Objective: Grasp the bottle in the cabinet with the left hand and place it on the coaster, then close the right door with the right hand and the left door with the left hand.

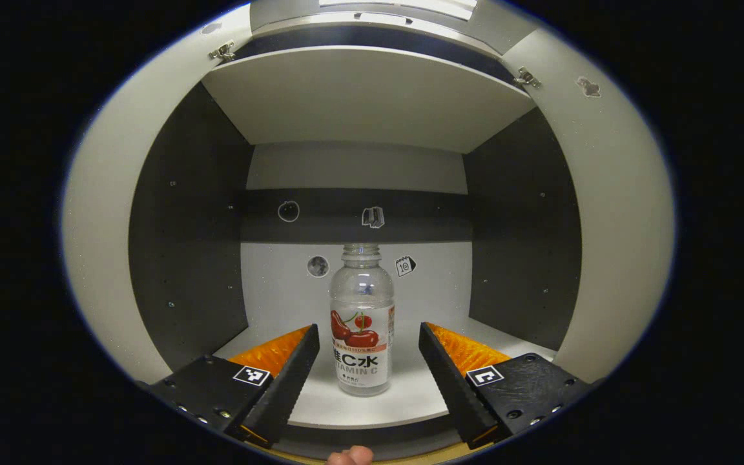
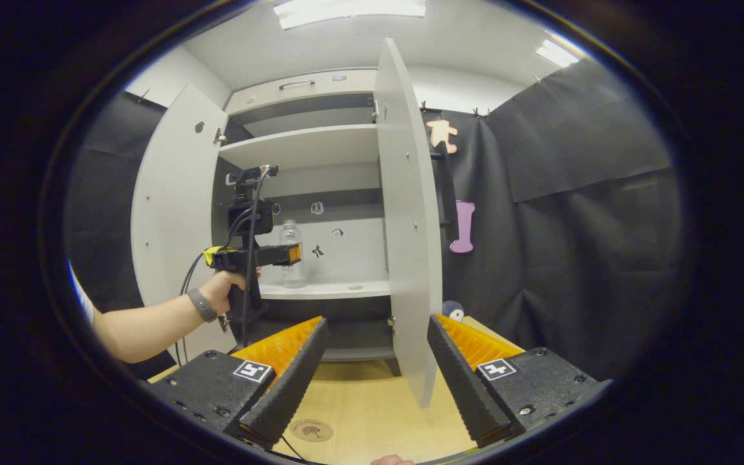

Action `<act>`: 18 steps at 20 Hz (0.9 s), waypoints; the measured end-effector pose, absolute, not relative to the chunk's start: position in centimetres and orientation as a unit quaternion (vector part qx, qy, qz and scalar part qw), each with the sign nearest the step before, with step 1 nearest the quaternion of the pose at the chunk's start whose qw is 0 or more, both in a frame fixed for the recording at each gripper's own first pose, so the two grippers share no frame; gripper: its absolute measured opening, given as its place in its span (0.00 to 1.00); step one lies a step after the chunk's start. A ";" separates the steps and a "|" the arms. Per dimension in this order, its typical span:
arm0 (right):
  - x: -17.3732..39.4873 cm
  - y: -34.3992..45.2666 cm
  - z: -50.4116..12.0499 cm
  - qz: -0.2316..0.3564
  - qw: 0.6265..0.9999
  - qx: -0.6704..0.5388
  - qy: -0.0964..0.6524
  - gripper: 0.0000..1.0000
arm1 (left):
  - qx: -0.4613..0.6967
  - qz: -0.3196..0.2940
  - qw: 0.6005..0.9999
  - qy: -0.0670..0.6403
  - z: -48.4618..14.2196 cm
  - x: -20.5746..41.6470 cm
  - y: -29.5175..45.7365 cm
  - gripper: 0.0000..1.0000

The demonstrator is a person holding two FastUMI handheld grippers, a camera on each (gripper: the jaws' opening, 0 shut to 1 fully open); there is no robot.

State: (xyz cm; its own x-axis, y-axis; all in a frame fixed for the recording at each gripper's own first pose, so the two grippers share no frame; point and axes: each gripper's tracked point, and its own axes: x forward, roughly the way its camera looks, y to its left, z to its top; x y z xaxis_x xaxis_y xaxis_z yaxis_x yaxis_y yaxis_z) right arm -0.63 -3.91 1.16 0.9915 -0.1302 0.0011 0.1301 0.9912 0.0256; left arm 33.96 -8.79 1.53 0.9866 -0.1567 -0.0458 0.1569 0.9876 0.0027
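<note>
- The left gripper [image 1: 367,345] is open, one finger on each side of the bottle [image 1: 360,323], not touching it.
- The bottle stands upright near the front edge of the cabinet shelf [image 1: 411,403].
- The right gripper [image 2: 377,336] is open and holds nothing, above the wooden table [image 2: 372,413].
- The coaster [image 2: 311,430] lies on the table's near edge.
- Both doors, left door [image 2: 168,206] and right door [image 2: 407,213], are open.

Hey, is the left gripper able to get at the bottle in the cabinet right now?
Probably yes. The left gripper is open, the bottle stands upright between its fingers on the shelf, and both doors are swung wide, with nothing between them.
</note>
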 end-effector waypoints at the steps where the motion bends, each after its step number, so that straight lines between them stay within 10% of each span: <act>1: -0.5 -4.2 1.2 -0.070 0.997 0.013 -0.001 1.00 | 0.001 -0.075 0.997 0.023 1.3 34.8 -8.9 0.95; 15: -0.3 -6.2 1.2 -0.100 0.995 0.014 0.002 1.00 | -0.028 -0.041 0.998 0.023 1.2 40.3 -8.1 0.94; 18: -0.3 -6.2 1.4 -0.099 0.995 0.012 0.000 1.00 | -0.028 -0.050 0.998 0.029 1.1 40.1 -8.2 0.80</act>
State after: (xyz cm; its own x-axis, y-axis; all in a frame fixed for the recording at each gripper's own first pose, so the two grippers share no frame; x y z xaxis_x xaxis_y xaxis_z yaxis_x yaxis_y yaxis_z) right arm -0.34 -6.24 1.42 0.9806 -0.1961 -0.0018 0.1961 0.9803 0.0245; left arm 40.13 -8.23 1.12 0.9933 -0.1008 -0.0559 0.0975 0.9935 -0.0581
